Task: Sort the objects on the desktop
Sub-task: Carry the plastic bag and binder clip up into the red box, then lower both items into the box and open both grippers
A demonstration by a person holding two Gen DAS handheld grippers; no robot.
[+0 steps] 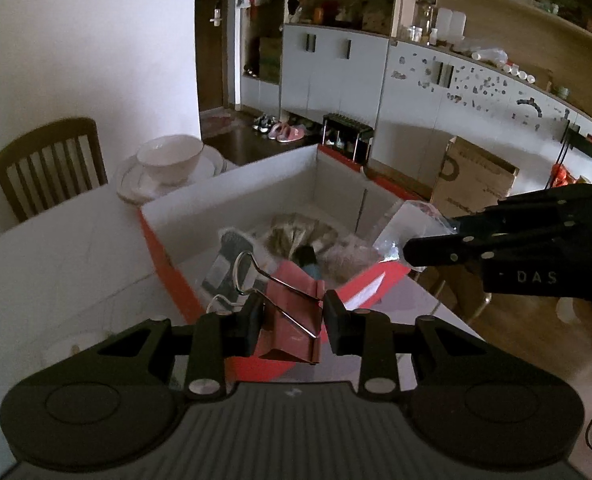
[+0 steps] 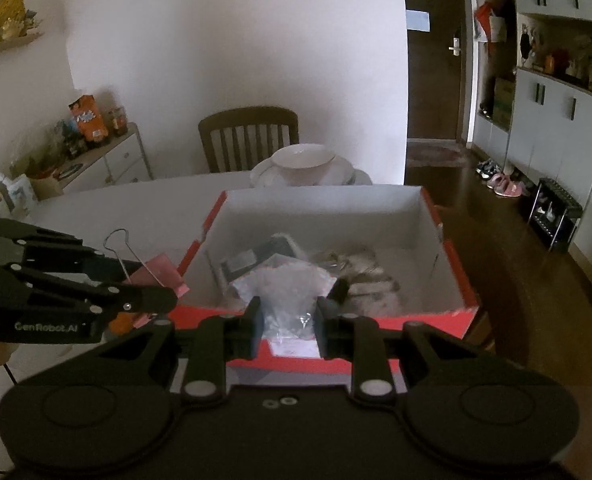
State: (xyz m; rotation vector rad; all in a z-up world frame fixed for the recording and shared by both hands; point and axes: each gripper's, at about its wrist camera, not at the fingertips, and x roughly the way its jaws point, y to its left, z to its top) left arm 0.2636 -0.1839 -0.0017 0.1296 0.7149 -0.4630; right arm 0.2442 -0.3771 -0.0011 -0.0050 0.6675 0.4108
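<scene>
A red binder clip [image 1: 292, 312] with wire handles is pinched in my left gripper [image 1: 294, 322], held above the near rim of the red box [image 1: 164, 256]. The same clip [image 2: 156, 270] shows beside the box's left wall in the right wrist view, behind the left gripper [image 2: 164, 300]. My right gripper [image 2: 288, 326] is shut on a clear plastic bag [image 2: 292, 292], raised over the box's [image 2: 451, 260] near edge. That bag [image 1: 403, 228] hangs from the right gripper [image 1: 409, 250] above the box's right side. Inside the box lie a dark device, papers and a patterned bundle.
A white bowl on stacked plates [image 2: 307, 166] stands behind the box on the white table [image 2: 136, 208]. A wooden chair [image 2: 250, 136] is at the table's far side. Cabinets, shoes and a cardboard box [image 1: 471, 180] line the room to the right.
</scene>
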